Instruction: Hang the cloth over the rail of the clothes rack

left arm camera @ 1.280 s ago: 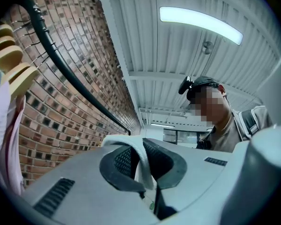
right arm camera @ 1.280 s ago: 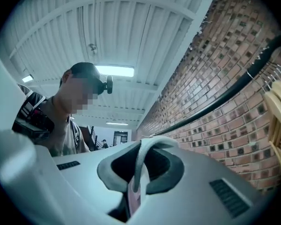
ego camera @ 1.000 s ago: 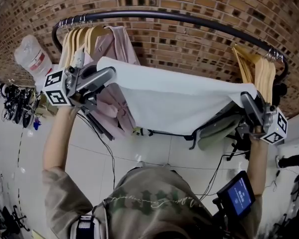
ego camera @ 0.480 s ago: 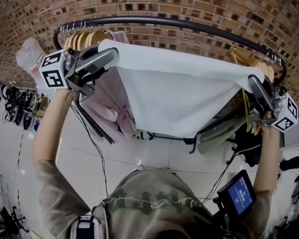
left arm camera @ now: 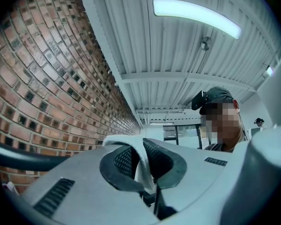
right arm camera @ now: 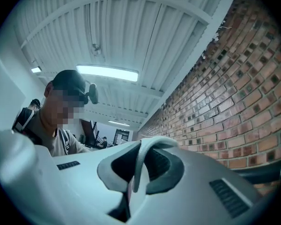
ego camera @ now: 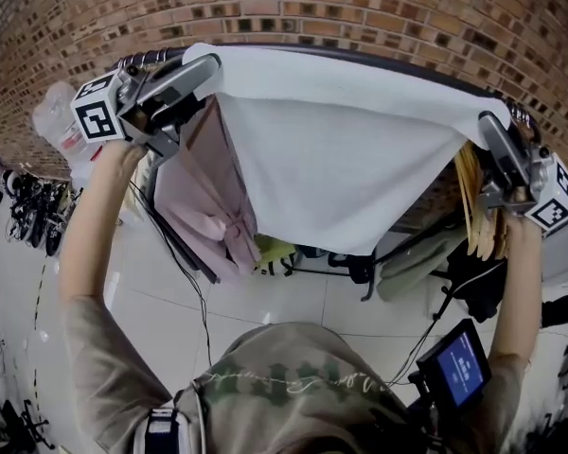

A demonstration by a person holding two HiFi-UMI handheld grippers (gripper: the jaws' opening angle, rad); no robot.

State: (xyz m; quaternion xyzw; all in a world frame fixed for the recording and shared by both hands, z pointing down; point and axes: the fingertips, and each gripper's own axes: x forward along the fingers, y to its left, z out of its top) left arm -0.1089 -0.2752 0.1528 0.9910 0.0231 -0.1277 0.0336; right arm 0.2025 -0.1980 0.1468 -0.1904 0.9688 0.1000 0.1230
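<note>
The left gripper point(ego camera: 206, 66) and right gripper point(ego camera: 495, 130) are each clamped tight on a top corner of the white cloth point(ego camera: 341, 159) — it's stretched along the rail point(ego camera: 398, 61), top edge right at it. I'd carry both corners over the rail evenly, clear of the wooden hangers point(ego camera: 473, 201). No containers about.
</note>
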